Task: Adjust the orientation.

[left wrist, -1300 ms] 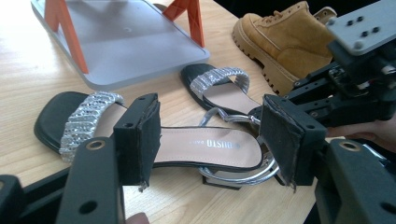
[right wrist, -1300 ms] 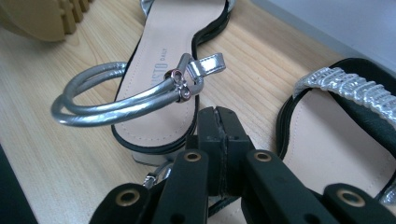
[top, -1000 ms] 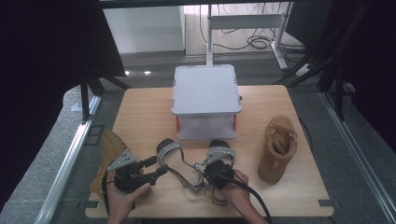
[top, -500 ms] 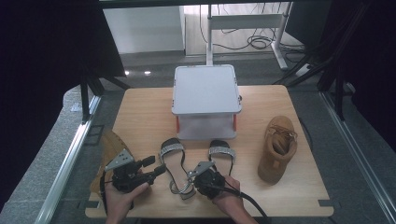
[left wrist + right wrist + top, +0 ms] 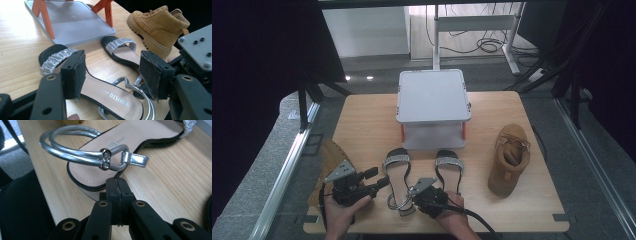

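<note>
While the left sandal (image 5: 398, 178) lies flat just ahead of both tongs, we see the right gripper (image 5: 117, 185) clenched on nothing at its heel, the left gripper (image 5: 112, 72) spread wide beside it, 2nd sandal (image 5: 449, 169) nearby.

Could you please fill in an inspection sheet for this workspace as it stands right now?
Surface: wooden table, bare wood at the edges.
Job's things: two black sandals, left sandal and right sandal, lying side by side.
Clutter: grey stand on orange legs; tan boot at right; second tan boot at the left edge.
Grippers: left gripper open above the left sandal; right gripper shut at its heel rim.
Cables: black cable trailing from the right gripper.
Surroundings: dark curtains, floor cables behind.
</note>
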`<action>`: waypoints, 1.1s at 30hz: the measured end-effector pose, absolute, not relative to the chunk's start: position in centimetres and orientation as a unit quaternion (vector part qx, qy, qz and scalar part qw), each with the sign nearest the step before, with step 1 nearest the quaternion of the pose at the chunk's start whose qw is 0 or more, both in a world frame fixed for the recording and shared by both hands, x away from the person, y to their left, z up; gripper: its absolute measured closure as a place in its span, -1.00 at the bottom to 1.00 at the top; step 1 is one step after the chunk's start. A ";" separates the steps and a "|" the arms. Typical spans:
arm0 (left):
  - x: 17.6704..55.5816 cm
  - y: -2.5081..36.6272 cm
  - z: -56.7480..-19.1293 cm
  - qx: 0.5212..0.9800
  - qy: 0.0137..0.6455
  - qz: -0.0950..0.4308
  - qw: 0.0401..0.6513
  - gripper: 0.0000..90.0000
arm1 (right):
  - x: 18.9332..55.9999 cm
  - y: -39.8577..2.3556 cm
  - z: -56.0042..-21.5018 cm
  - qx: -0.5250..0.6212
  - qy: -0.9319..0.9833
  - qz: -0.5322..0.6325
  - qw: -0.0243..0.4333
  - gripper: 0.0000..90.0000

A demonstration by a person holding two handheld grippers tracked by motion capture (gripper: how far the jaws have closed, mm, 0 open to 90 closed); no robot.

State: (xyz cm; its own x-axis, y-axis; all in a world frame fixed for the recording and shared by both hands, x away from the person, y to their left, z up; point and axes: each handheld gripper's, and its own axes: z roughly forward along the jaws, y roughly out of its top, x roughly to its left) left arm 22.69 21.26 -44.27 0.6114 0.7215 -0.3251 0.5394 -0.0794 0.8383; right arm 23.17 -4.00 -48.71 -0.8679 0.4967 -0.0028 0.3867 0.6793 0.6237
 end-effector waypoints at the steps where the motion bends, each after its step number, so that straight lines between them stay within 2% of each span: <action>1: 22.7 21.3 -44.3 0.730 0.432 0.087 0.523 -0.15 | 23.1 -3.9 -48.7 0.241 0.912 0.321 0.085 0.99; 33: 22.6 22.2 -44.2 0.721 0.440 0.089 0.528 -0.14 | 22.3 0.0 -49.8 0.190 0.907 0.374 0.030 0.99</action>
State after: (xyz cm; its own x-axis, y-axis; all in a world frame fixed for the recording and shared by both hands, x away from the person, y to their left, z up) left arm 22.65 22.17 -44.17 0.5964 0.7289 -0.3362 0.5408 -0.0554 0.8393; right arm 22.27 0.03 -49.77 -0.9259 0.3675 0.0872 0.3221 0.6478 0.6904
